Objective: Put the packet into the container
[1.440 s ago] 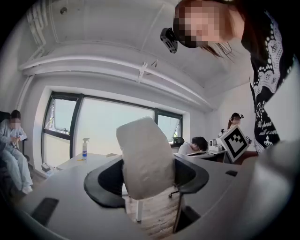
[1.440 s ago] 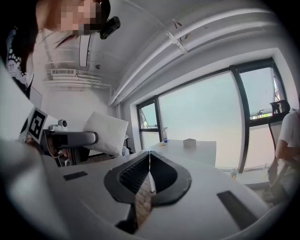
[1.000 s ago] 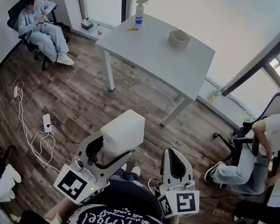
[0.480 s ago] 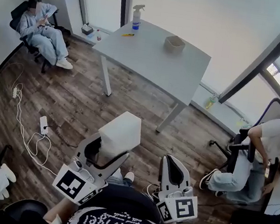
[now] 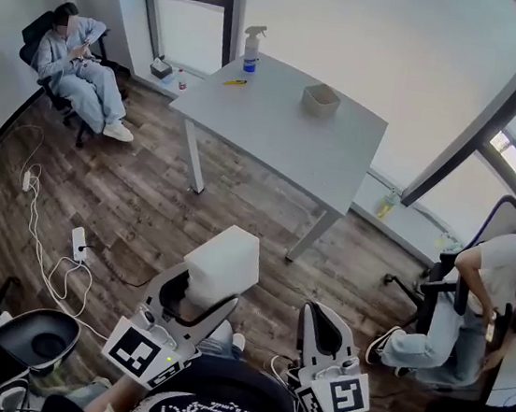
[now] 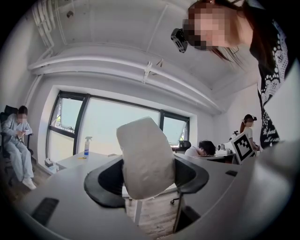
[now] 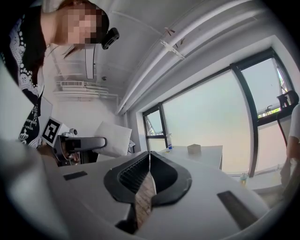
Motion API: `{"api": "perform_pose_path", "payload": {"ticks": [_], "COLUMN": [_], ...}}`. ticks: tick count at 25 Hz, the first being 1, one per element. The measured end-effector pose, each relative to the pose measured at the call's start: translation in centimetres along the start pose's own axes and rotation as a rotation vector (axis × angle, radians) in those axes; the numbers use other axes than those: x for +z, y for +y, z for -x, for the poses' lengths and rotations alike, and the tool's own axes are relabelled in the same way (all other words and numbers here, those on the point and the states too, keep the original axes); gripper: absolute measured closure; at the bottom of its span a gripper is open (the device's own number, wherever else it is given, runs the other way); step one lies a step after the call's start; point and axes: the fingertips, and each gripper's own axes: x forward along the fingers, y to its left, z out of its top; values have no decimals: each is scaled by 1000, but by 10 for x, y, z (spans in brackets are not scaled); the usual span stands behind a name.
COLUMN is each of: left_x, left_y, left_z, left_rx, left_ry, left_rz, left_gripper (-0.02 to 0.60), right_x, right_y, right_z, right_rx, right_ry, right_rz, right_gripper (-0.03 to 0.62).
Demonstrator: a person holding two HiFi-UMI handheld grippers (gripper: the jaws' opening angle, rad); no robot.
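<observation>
A white, pillow-like packet point(image 5: 223, 260) is clamped between the jaws of my left gripper point(image 5: 198, 289), held above the wooden floor in front of me. In the left gripper view the packet point(image 6: 143, 157) stands upright between the dark pads, with the left gripper point(image 6: 146, 177) shut on it. My right gripper point(image 5: 322, 329) hangs beside it with its jaws together and nothing in them; the right gripper point(image 7: 149, 158) points toward the table. The container point(image 5: 320, 98), a small beige box, sits on the far grey table point(image 5: 277, 132); the container point(image 7: 193, 149) is far from both grippers.
A spray bottle point(image 5: 251, 49) and a yellow pen point(image 5: 236, 82) lie on the table's far end. One person point(image 5: 73, 68) sits at the left wall, others point(image 5: 484, 277) at the right. A power strip with cables point(image 5: 77, 244) and a black bin point(image 5: 36, 341) are on the floor at left.
The head view has shifted: the table sits lower in the picture and a black bin has come into view at the lower left. Both grippers keep their pose, the packet still held.
</observation>
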Motion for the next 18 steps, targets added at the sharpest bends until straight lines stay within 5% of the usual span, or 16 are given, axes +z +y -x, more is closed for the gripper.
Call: {"api": "perform_pose_path", "payload": {"ticks": [18], "left_x": [16], "left_y": [98], "left_z": [-37], "left_rx": [-86], "left_ry": [21], "left_rz": [-18], "left_gripper": [299], "right_x": [3], "right_y": [-4], "right_z": [-95], "right_rx": [-125], "right_ry": [62], "right_rz": [-29], "right_gripper": [577]}}
